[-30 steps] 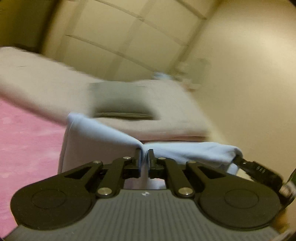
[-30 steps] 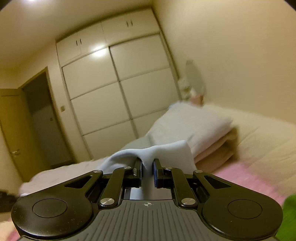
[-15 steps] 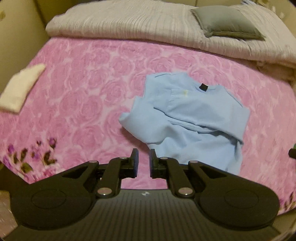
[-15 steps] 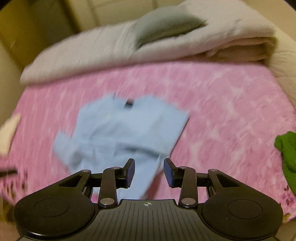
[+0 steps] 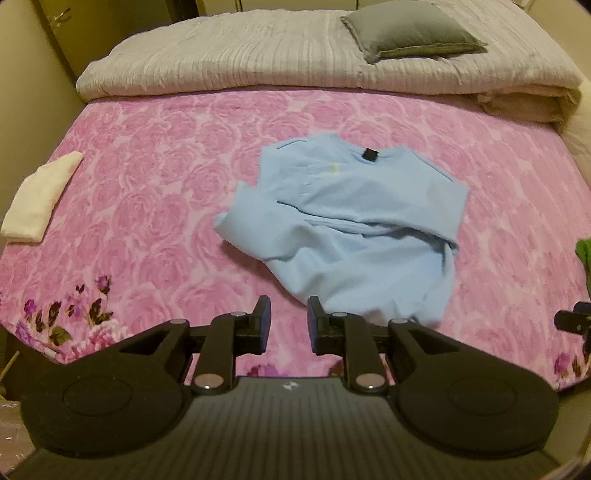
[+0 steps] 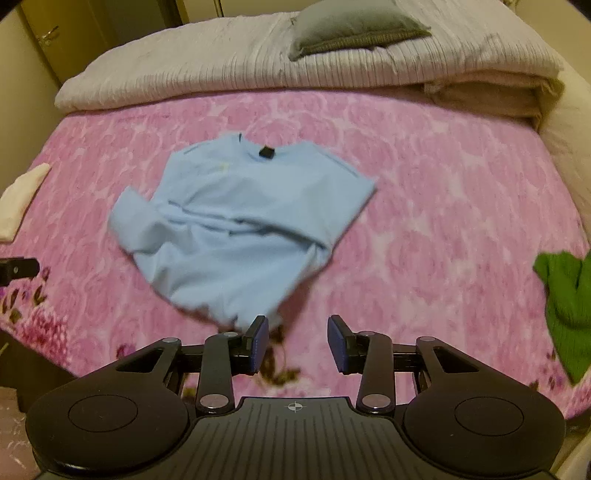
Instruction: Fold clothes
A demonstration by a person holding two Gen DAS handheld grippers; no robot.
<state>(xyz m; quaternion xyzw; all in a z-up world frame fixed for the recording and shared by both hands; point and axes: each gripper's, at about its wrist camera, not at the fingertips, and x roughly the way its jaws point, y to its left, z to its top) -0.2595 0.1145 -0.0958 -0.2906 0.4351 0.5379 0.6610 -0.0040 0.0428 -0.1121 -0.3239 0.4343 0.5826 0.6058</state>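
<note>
A light blue shirt [image 5: 347, 229] is spread in a loose, crumpled heap on the pink rose-patterned bed cover [image 5: 155, 192], near the middle of the bed. Its neck with a small black tag is turned toward the far side, and one part is folded over the rest.

The left gripper [image 5: 288, 325] is held above the near edge of the bed, pointed down. Its jaws are opening, and nothing is between them. The right gripper [image 6: 297, 341] is held the same way, just beside the shirt's near edge. Its jaws are parted, and nothing is gripped.

A folded white cloth [image 5: 40, 199] is seen at the left side of the bed. A green garment [image 6: 565, 306] is seen at the right side. A grey pillow [image 5: 410, 31] is laid on a folded pale quilt [image 5: 229, 55] at the far end.
</note>
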